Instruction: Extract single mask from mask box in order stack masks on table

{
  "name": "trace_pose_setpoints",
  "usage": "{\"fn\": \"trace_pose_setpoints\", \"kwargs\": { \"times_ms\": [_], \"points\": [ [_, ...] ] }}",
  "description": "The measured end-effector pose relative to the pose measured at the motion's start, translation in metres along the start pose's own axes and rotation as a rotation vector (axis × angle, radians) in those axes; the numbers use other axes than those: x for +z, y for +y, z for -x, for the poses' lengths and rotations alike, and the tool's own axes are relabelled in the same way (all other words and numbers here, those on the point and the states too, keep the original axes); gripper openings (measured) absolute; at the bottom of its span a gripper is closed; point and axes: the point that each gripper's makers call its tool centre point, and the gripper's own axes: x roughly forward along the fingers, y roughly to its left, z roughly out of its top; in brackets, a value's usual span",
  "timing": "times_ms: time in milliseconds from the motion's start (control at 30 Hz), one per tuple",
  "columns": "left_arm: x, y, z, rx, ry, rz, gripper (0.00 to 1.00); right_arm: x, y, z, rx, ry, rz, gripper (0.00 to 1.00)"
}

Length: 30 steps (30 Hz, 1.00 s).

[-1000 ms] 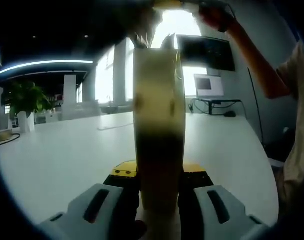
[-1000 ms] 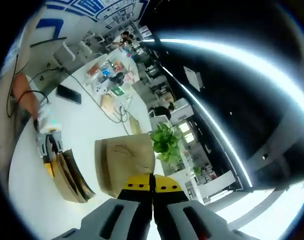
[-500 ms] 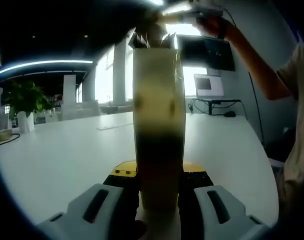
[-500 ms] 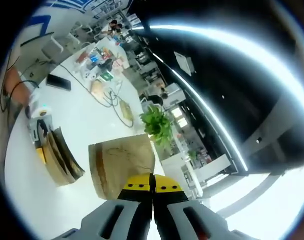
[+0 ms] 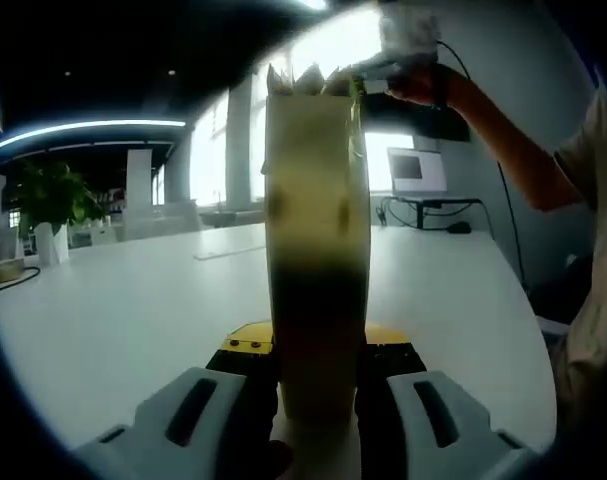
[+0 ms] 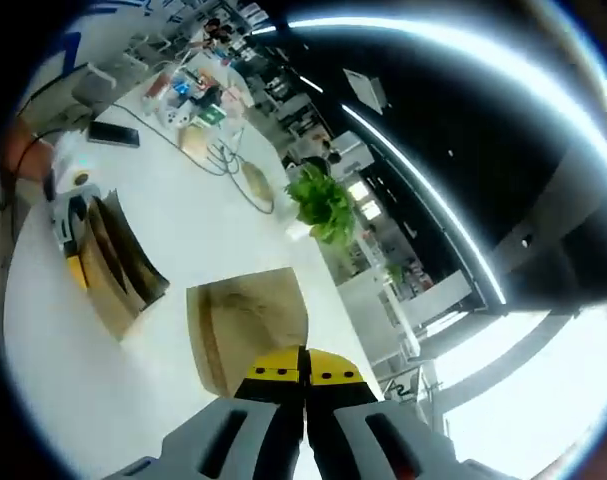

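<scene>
My left gripper [image 5: 318, 352] is shut on a tall kraft mask box [image 5: 318, 200], held upright over the white table [image 5: 133, 310]. Crumpled mask edges stick out of the box's open top. A person's hand brings my right gripper [image 5: 368, 72] in beside that top at the upper right. In the right gripper view my right gripper [image 6: 305, 378] is shut on a flat tan mask [image 6: 248, 325], which hangs free above the table. The mask box [image 6: 118, 265] and the left gripper [image 6: 71, 225] lie to its left there.
A potted plant [image 5: 48, 205] stands at the table's far left, and a monitor [image 5: 415, 170] on a desk at the back right. A dark phone [image 6: 113, 135], cables and several small items [image 6: 198, 95] lie on the table's far end. The person's arm [image 5: 513, 140] is at the right.
The right gripper and the hand have come down from above the picture to the level of the box's top. The left gripper and the box have stayed still.
</scene>
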Motion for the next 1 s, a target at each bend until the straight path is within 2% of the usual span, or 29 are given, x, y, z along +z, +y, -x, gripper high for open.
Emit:
{"fn": "trace_pose_setpoints", "kwargs": {
  "times_ms": [167,500,567,667,900,1000],
  "points": [
    [0.000,0.000,0.000,0.001,0.000,-0.002,0.20,-0.025,0.004,-0.012,0.007,0.050,-0.003,0.00],
    [0.000,-0.001,-0.001,0.001,0.001,0.000,0.20,-0.046,0.017,-0.027,0.040,0.099,0.002,0.00],
    [0.000,-0.001,-0.001,0.002,0.001,-0.001,0.20,-0.049,0.018,-0.029,0.039,0.113,0.016,0.00],
    [0.000,0.000,-0.001,0.003,0.002,-0.001,0.20,-0.061,0.019,-0.034,0.014,0.167,0.078,0.00],
    [0.000,0.000,0.000,0.003,0.002,-0.002,0.20,-0.083,0.046,-0.043,0.048,0.241,0.155,0.00],
    [0.000,0.000,0.000,0.003,0.002,-0.001,0.20,-0.085,0.062,-0.042,0.078,0.244,0.180,0.00]
  ]
}}
